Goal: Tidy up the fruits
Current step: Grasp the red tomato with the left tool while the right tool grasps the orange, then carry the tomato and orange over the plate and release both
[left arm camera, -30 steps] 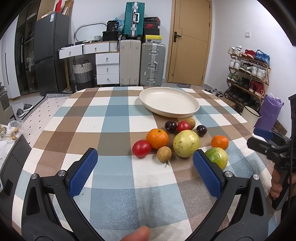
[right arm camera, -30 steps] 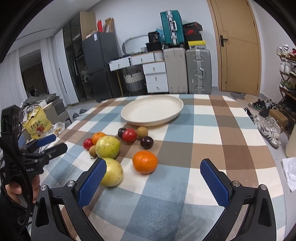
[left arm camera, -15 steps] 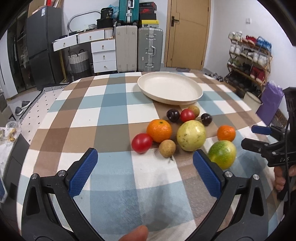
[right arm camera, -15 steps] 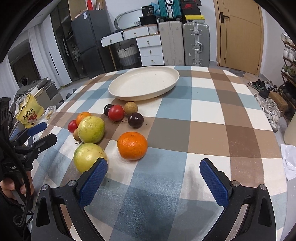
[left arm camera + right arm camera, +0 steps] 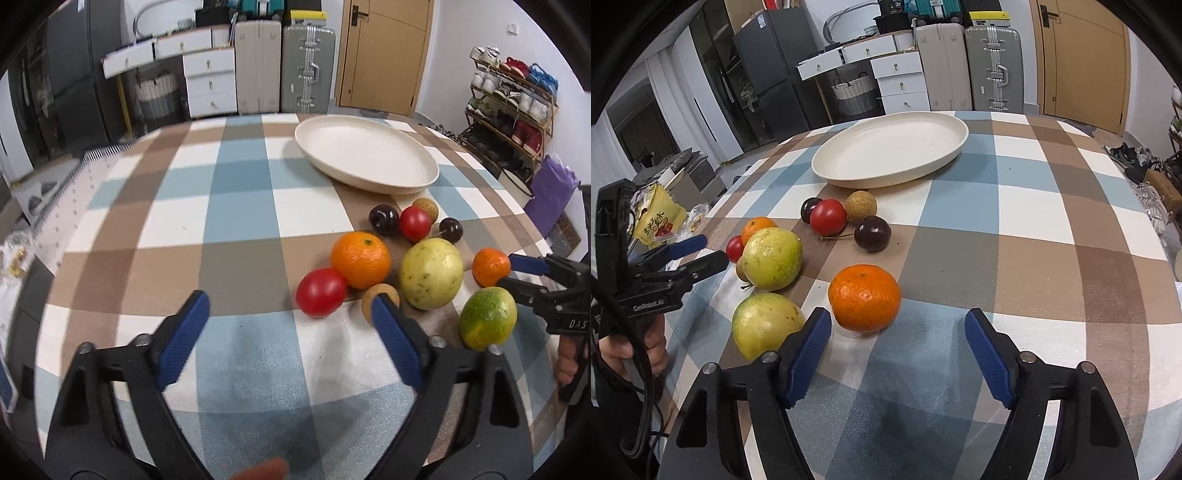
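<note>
Left gripper (image 5: 290, 317) open and empty, lined up near the red tomato (image 5: 321, 291); right gripper (image 5: 897, 332) open too, straddling the near orange (image 5: 864, 297).
Still the approach step: plate (image 5: 955, 147) bare at the far side, fruit all loose on the worktop (image 5: 1015, 240). Next I'd guess close on one and carry it over.

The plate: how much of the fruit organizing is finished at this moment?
Nothing is done: the plate holds no fruit. In hand: nothing, though both claws are open, the right claw close to the small orange, the left claw near the red tomato. All fruits remain on the tablecloth.
</note>
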Demonstrator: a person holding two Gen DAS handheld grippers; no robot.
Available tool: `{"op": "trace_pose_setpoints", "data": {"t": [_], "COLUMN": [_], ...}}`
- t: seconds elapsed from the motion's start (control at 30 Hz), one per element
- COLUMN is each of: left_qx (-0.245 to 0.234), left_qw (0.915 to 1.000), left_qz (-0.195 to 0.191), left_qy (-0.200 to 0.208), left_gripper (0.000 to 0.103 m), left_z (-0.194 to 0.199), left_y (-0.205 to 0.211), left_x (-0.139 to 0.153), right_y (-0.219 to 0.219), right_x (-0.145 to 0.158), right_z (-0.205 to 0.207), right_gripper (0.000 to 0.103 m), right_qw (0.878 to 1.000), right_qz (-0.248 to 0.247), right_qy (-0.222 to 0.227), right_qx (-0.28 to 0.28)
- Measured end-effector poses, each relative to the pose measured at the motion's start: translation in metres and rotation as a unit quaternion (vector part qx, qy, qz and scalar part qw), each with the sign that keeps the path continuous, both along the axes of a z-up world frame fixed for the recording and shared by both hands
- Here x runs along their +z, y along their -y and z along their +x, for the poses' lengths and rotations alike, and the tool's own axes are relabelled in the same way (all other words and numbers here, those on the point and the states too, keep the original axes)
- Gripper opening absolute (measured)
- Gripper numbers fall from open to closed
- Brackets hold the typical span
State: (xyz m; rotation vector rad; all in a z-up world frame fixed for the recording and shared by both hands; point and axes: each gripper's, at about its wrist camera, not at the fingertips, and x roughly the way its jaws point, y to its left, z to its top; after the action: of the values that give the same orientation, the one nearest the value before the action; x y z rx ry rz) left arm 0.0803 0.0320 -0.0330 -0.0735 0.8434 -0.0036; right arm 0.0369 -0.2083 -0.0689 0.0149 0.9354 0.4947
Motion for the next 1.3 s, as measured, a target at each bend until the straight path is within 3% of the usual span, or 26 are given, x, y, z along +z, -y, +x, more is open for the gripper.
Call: {"op": "trace_pose_setpoints", "data": {"t": [0.23,0.4,0.43,0.57,0.93,1.3], "left_qx": [-0.013,-0.035,-0.04,-0.044,-0.036,-0.039], "left_qw": [0.9999,0.9986,0.9983,0.9985,0.9981,0.9947], "left_qz": [-0.003,-0.036,-0.039,-0.031,-0.041,-0.039], "left_qy": [-0.008,-0.017,-0.017,-0.012,0.029,0.087], "left_gripper": [0.06,0.029,0.028,0.028,0.027,0.027], "left_z": [0.012,0.017,0.017,0.016,-0.002,-0.024], "left_y": [-0.001,0.0,0.001,0.007,0.003,0.006], "left_x": [-0.008,-0.012,-0.013,-0.012,0.008,0.057], "right_y": [-0.007,-0.014,-0.015,-0.018,-0.011,0.001], "right_x": [0.001,0.002,0.002,0.002,0.014,0.058], "right_z": [0.001,0.002,0.002,0.002,-0.005,-0.026], "right_gripper": [0.062,0.053,0.051,0.041,0.04,0.04], "right_qw": [1.0,1.0,1.0,0.999,0.999,0.993], "right_qz": [0.004,0.002,0.002,0.006,0.017,0.054], "right_qy": [0.003,0.008,0.008,0.009,0.036,0.103], "right_qx": [0.01,0.019,0.021,0.032,0.023,0.022]}}
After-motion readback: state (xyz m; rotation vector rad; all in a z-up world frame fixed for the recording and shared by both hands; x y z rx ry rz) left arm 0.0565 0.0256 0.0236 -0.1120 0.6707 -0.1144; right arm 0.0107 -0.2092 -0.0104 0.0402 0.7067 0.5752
